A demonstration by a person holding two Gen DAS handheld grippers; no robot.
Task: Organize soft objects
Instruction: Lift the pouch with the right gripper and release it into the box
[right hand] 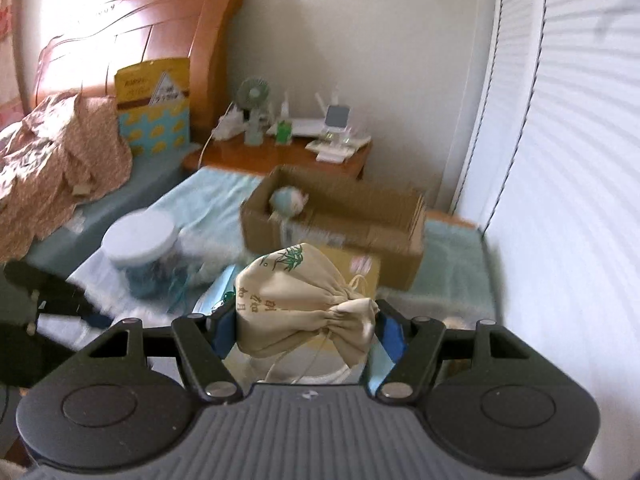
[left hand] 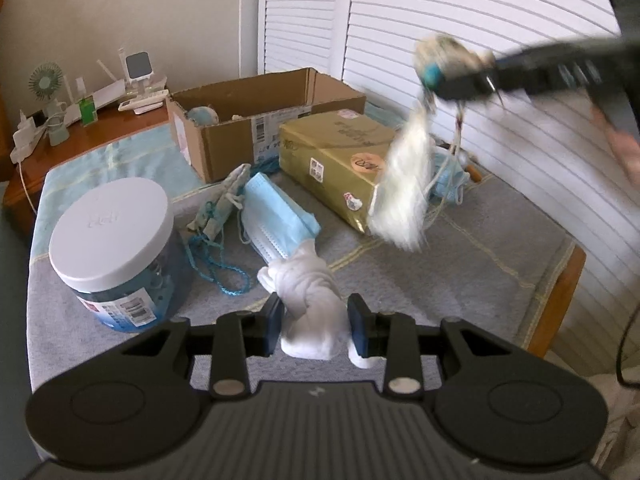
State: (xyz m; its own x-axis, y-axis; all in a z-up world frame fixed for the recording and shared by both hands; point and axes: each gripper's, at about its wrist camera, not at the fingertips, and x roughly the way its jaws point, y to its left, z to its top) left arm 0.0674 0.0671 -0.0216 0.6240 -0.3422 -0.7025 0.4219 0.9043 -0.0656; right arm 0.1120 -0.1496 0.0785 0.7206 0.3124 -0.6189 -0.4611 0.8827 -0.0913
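A cream drawstring pouch [right hand: 304, 304] is pinched at its gathered neck between the fingers of the right tool [right hand: 306, 326], held in the air above the cloth-covered worktop [left hand: 460, 248]. A white cloth bundle [left hand: 310, 300] is seen between the spread fingers of the left tool [left hand: 314, 320], near blue face masks [left hand: 276, 216] and a cardboard box [left hand: 256, 124].

The right gripper [left hand: 448, 80] at two o'clock is smeared by motion — the white tassel [left hand: 404, 188] under it blurs too. The cardboard box [right hand: 336, 220] is soft-edged — the round thing inside [right hand: 286, 202] can't be made out. Jar label [left hand: 128, 308] print is unreadable.
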